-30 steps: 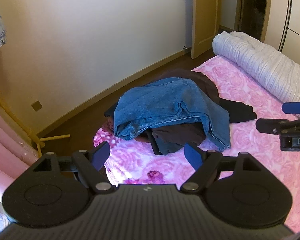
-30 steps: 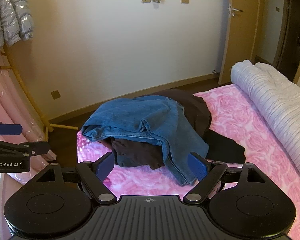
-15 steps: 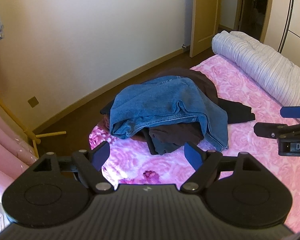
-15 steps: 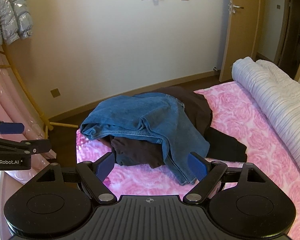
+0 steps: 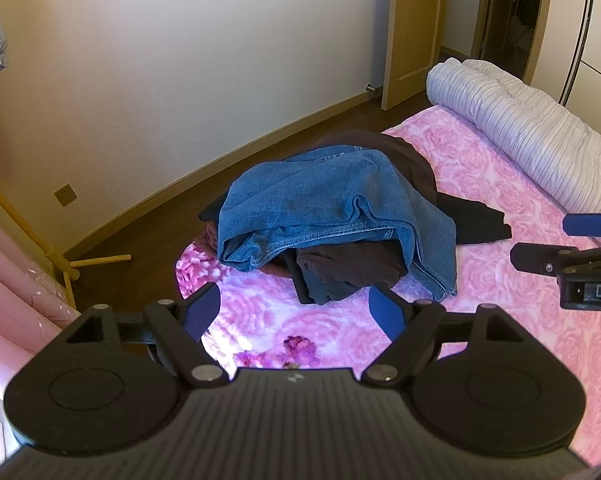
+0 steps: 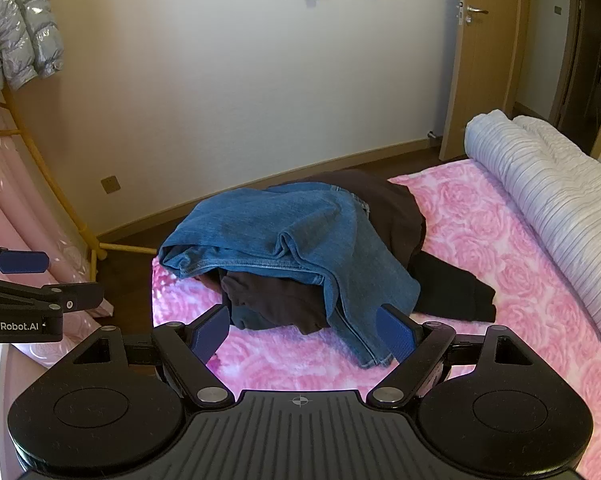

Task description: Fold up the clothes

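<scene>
A heap of clothes lies at the far corner of the pink rose-patterned bed [image 5: 500, 288] [image 6: 480, 240]. Blue jeans [image 5: 332, 208] [image 6: 284, 236] drape over the top. Dark brown garments [image 5: 352, 268] [image 6: 276, 304] bulge out beneath them, and a black garment [image 5: 476, 224] [image 6: 452, 292] spreads to the right. My left gripper [image 5: 294, 310] is open, short of the heap, nothing between its fingers. My right gripper [image 6: 302, 330] is open too, its right finger close to the jeans' hanging leg. Each gripper shows at the edge of the other's view.
A rolled white ribbed duvet [image 5: 532, 136] [image 6: 552, 196] lies along the bed's right side. A yellow clothes rack [image 6: 60, 200] with pink covers and a silver jacket [image 6: 16, 24] stands left. A wooden door [image 6: 484, 56] is ajar beyond the brown floor [image 5: 140, 240].
Both views have shifted slightly toward the heap, which sits a little lower and larger in frame. Both grippers stay open and the clothes lie unmoved.
</scene>
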Available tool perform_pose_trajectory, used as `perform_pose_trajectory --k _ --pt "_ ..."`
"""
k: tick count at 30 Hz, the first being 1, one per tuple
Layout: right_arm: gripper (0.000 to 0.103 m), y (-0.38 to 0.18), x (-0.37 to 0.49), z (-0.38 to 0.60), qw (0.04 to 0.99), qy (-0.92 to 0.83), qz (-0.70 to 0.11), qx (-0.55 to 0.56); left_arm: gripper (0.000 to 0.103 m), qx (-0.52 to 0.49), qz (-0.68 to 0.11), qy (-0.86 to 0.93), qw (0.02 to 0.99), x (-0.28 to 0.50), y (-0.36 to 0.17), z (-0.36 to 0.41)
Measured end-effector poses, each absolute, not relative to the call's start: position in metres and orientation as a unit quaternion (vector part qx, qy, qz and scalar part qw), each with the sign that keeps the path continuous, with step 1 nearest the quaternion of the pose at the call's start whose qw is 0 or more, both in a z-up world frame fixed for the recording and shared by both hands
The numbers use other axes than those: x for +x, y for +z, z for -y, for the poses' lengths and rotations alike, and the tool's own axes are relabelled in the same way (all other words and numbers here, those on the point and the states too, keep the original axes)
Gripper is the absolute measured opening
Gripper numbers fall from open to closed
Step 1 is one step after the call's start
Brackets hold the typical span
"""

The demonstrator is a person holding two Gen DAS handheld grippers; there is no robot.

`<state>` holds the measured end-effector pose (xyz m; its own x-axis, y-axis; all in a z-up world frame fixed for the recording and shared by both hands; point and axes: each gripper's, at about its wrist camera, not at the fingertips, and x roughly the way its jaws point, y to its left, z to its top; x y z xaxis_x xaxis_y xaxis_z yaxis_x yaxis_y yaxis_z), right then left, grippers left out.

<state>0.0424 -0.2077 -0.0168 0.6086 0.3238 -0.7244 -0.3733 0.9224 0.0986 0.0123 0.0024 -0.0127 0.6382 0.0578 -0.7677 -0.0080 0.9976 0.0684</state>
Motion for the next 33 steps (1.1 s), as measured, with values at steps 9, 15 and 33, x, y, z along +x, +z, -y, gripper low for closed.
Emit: perform_pose_trajectory --k 9,15,33 --pt "0.084 -0.019 0.046 0.208 0.894 0.196 -0.402 -0.033 0.079 0.027 -0.431 0.015 0.902 0.016 -0.017 0.0" --pt "0.084 -0.019 0.047 0.209 0.894 0.194 -0.403 -0.032 0.079 0.028 -0.434 0.012 0.9 0.018 -0.018 0.001" --pt "0.084 -0.023 0.049 0.205 0.885 0.187 -0.423 -0.054 0.079 0.018 -0.444 0.007 0.896 0.018 -0.025 -0.002"
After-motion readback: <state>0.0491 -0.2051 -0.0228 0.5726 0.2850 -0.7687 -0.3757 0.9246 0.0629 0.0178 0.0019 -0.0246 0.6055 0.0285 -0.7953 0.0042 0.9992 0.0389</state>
